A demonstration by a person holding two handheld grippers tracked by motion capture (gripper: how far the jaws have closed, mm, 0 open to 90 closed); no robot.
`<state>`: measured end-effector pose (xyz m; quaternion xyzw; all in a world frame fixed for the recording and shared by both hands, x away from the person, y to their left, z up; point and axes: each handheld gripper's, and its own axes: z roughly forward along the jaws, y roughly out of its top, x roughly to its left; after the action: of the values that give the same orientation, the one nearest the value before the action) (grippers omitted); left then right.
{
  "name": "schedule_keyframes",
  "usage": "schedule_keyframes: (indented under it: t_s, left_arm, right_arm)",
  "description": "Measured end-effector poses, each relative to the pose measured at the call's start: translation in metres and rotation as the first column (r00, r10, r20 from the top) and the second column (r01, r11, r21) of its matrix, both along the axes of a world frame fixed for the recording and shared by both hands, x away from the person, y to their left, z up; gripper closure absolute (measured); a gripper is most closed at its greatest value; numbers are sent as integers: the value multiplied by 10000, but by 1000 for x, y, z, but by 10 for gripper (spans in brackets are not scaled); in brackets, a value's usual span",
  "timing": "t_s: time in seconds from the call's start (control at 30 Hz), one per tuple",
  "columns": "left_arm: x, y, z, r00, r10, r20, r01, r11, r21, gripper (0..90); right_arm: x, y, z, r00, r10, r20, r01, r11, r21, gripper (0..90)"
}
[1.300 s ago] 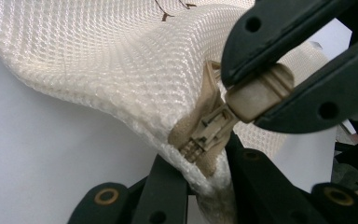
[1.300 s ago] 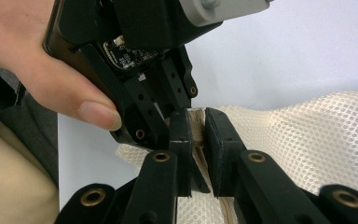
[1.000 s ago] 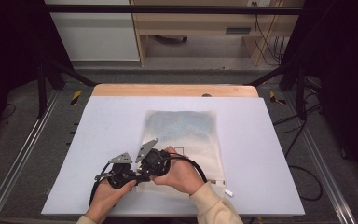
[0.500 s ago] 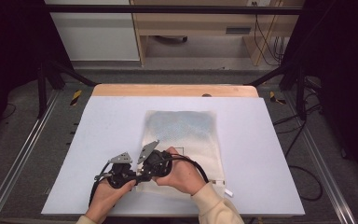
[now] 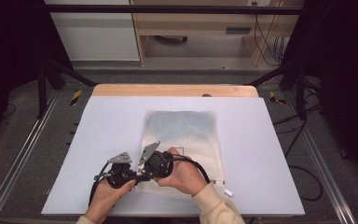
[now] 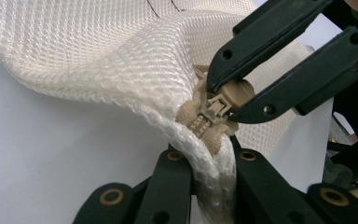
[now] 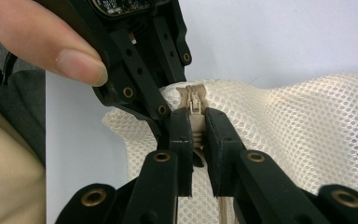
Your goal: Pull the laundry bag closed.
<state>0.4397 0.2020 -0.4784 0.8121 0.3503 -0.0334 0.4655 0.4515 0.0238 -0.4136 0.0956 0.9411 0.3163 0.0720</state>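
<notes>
A cream mesh bag (image 5: 182,135) lies flat in the middle of the white table (image 5: 270,154). Both grippers meet at its near left corner. In the left gripper view, my left gripper (image 6: 207,161) is shut on the bag's bunched corner (image 6: 200,154), just below the tan zipper slider (image 6: 214,106). The right gripper (image 7: 196,128) is shut on the zipper pull (image 7: 194,103), coming in from the bag's side. In the high view the left gripper (image 5: 139,177) and the right gripper (image 5: 147,173) nearly touch. The corner is lifted off the table.
A wooden strip (image 5: 177,90) runs along the table's far edge. Metal rails (image 5: 18,158) flank the table on both sides. A small white tag (image 5: 228,192) sticks out at the bag's near right corner, by the right sleeve (image 5: 214,205). Cables (image 5: 303,182) lie on the floor at right.
The right gripper has sunk slightly toward the bag's corner. The left hand has stayed put.
</notes>
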Motion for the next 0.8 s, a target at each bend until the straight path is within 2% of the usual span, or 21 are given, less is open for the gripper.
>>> schedule_keyframes:
  t_s: [0.8]
  left_arm:
    - [-1, 1, 5, 9999, -37, 108, 37, 10000, 17, 882]
  right_arm:
    - [-3, -8, -1, 9998, -186, 122, 187, 9998, -56, 825]
